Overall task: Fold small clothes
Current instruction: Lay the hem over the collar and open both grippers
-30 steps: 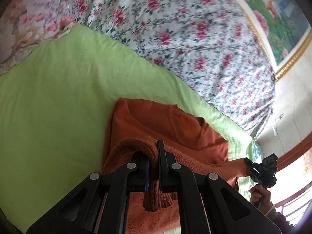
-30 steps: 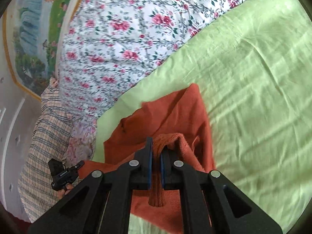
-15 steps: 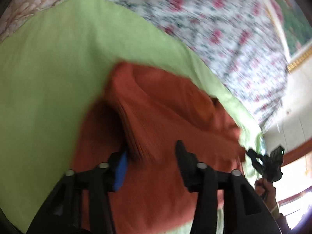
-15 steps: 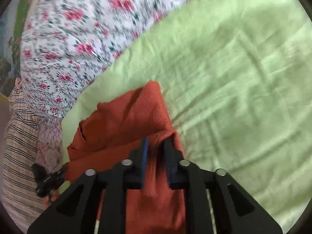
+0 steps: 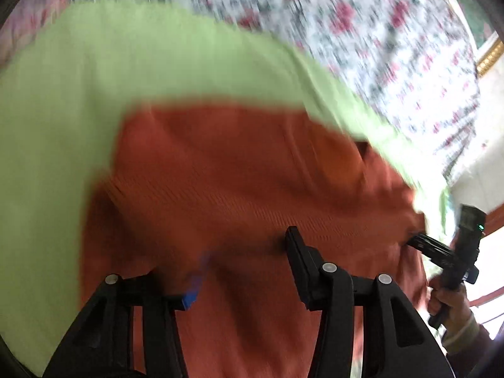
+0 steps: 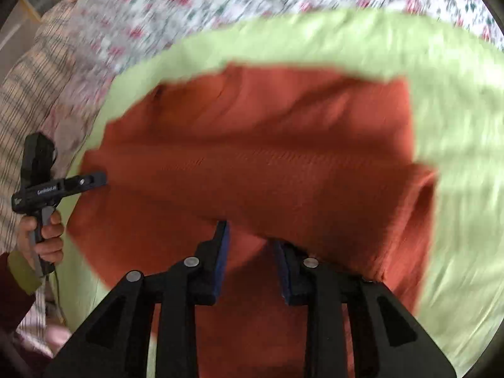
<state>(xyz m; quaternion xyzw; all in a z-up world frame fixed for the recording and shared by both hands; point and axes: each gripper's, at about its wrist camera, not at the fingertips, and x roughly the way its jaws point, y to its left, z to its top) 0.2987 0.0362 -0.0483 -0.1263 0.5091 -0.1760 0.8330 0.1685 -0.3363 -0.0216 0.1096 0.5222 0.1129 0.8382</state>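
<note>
An orange knit sweater lies folded over on a light green sheet; it also shows in the right wrist view. My left gripper is open, its fingers spread just over the sweater's near fold, holding nothing. My right gripper is open too, right at the folded edge. Each gripper shows in the other's view: the right one at the sweater's right end, the left one at its left end. Both views are motion-blurred.
A floral bedspread lies beyond the green sheet. A plaid cloth sits at the left in the right wrist view. A framed picture edge and a bright window area are at the far right.
Both grippers were shut on the sweater's hem a second ago. They carried it forward, opened and let go; the hem now lies folded over the sweater.
</note>
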